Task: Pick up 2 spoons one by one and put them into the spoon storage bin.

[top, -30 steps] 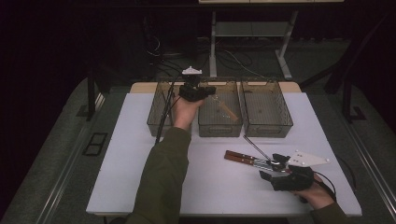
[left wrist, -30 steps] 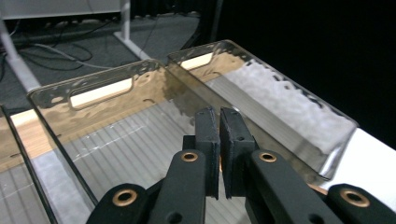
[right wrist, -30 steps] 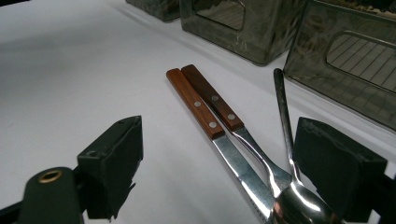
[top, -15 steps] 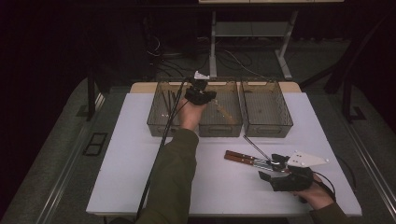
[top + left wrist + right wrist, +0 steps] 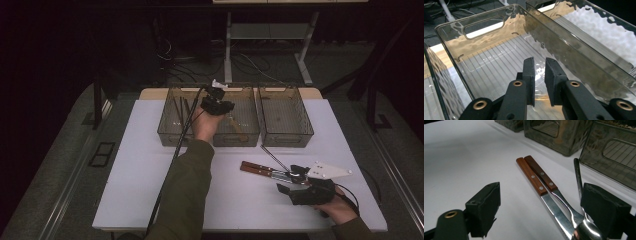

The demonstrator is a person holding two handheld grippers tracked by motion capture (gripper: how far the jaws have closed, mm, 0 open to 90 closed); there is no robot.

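Three smoky clear plastic bins [image 5: 285,114] at counter [image 5: 140,165] rear. Left tool [image 5: 218,98] inside middle bin, jaws just parting, empty. Right tool [image 5: 291,176] open around wood-handled knife [image 5: 534,182], fork [image 5: 544,176], spoon [image 5: 580,195]: unsorted.

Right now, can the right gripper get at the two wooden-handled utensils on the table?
Probably yes. The right gripper stands open low over the white table, and the wooden-handled utensils lie between its jaws with nothing on top; a spoon lies alongside.
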